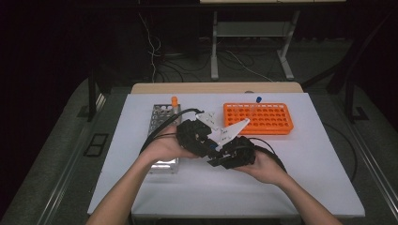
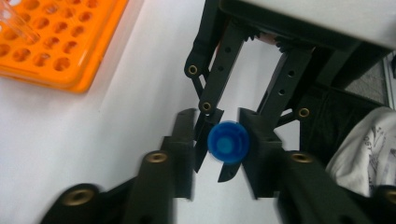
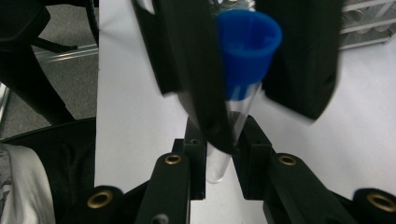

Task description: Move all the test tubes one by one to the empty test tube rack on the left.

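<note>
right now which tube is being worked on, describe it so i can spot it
On the white table, in front of the orange rack, the two grippers meet. Between them is a clear tube, the one with a blue cap, held off the racks.

Dark room (cables [image 1: 155,51] on floor [image 1: 56,154]).

The thing in hand is a clear plastic test tube [image 3: 229,135] with a blue cap [image 3: 247,46]. Its body is narrow and see-through, tapering to a rounded bottom end; the cap is a bright blue plug with a flared, open-looking rim, seated on the tube's mouth. In the left gripper view the cap [image 2: 228,142] faces the camera end-on as a round blue disc. The tube is held above the white table [image 1: 300,159], just in front of the orange rack [image 1: 258,118].
</note>
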A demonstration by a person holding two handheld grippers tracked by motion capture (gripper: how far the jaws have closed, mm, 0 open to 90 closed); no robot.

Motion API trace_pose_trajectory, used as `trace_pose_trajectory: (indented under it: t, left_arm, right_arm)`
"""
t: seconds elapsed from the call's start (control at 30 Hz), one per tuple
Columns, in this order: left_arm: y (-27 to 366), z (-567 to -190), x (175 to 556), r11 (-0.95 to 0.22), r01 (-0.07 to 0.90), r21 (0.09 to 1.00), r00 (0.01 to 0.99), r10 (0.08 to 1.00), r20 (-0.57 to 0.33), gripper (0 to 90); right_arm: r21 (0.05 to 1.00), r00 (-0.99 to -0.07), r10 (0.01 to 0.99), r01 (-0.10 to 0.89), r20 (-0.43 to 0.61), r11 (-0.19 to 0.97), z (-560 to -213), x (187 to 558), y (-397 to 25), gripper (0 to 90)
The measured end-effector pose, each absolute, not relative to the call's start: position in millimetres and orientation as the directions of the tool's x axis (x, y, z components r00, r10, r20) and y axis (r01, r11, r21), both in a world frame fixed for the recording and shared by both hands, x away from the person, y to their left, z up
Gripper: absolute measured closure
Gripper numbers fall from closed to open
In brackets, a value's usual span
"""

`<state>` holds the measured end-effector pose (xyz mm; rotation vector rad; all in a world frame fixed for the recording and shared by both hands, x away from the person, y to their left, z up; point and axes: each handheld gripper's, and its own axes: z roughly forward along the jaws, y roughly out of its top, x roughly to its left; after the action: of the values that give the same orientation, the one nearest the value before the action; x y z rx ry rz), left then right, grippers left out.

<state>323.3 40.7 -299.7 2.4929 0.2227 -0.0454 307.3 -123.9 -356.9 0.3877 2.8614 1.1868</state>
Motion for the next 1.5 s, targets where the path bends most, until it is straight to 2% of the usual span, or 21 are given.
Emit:
trace_pose_trajectory:
  t: [0.17, 0.37, 0.67, 0.9, 1.27, 1.43, 1.5]
  left_arm:
    - [43.9, -297.4, 324.0, -0.788, 0.175, 0.591, 0.984, 0.159, -0.080, 73.6]
    - [56.0, -294.2, 330.9, -0.775, 0.214, 0.595, 0.974, 0.218, -0.067, 73.9]
    - [78.5, -289.4, 345.1, -0.755, 0.268, 0.598, 0.953, 0.299, -0.050, 73.9]
    - [94.9, -280.2, 357.9, -0.738, 0.307, 0.601, 0.932, 0.361, -0.033, 74.0]
    - [119.7, -270.5, 378.8, -0.704, 0.374, 0.604, 0.889, 0.459, -0.015, 74.0]
    - [128.2, -271.1, 388.3, -0.687, 0.408, 0.601, 0.862, 0.506, -0.007, 74.0]
    - [130.5, -271.4, 392.1, -0.683, 0.418, 0.600, 0.855, 0.519, -0.005, 74.0]
  right_arm:
    - [0.703, -0.967, 0.239, 0.229, 0.086, 0.673, -355.9, 307.5, -124.2, 72.6]
    - [0.717, -0.955, 0.282, 0.260, 0.092, 0.647, -351.9, 313.5, -137.7, 65.8]
    - [0.739, -0.934, 0.339, 0.304, 0.107, 0.602, -346.5, 319.4, -164.0, 64.2]
    - [0.749, -0.915, 0.386, 0.335, 0.115, 0.572, -344.7, 320.3, -183.0, 57.4]
    - [0.769, -0.869, 0.469, 0.405, 0.156, 0.495, -342.8, 322.3, -219.3, 32.5]
    - [0.769, -0.845, 0.504, 0.441, 0.180, 0.463, -342.6, 323.1, -234.5, 10.9]
    - [0.773, -0.833, 0.517, 0.455, 0.194, 0.442, -342.8, 323.6, -240.5, 7.0]
